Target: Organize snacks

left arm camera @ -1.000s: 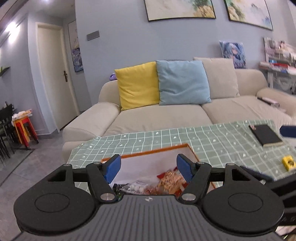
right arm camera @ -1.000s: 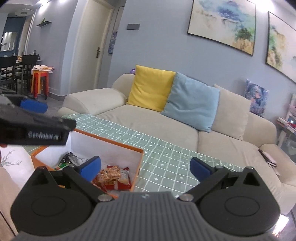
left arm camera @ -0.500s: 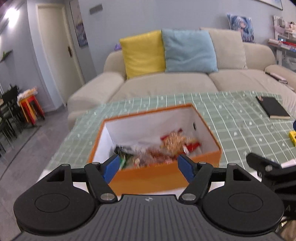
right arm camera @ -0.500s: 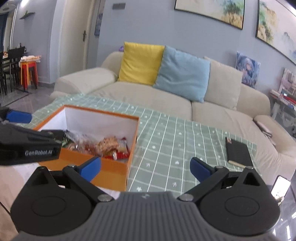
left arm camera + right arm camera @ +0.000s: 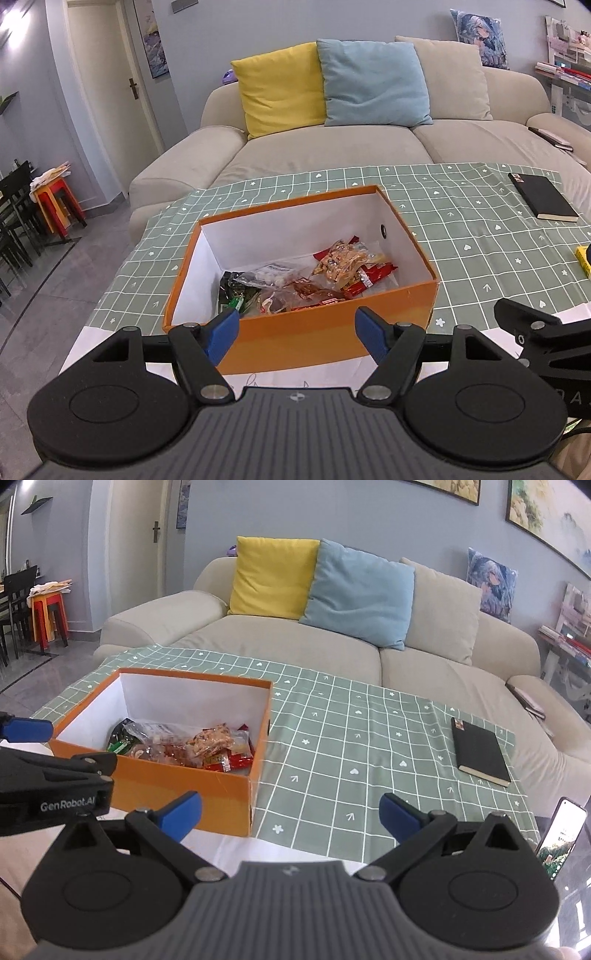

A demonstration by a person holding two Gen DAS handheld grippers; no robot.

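Living room setup, beige sofa (image 5: 332,147) at the back with a yellow cushion (image 5: 279,86) and a blue cushion (image 5: 373,83); up front the tabletop (image 5: 351,746) has a green checked cloth; going left to right: orange box (image 5: 314,332) sits open with the snacks (image 5: 314,277) piled loose on its floor; left gripper (image 5: 297,332) hovers just in front of the box's near wall, jaws spread wide and holding nothing; right gripper (image 5: 290,812) is over the cloth just right of the box, also wide and empty; further right a black notebook (image 5: 480,751) lies flat; phone (image 5: 561,836) at the far right edge.
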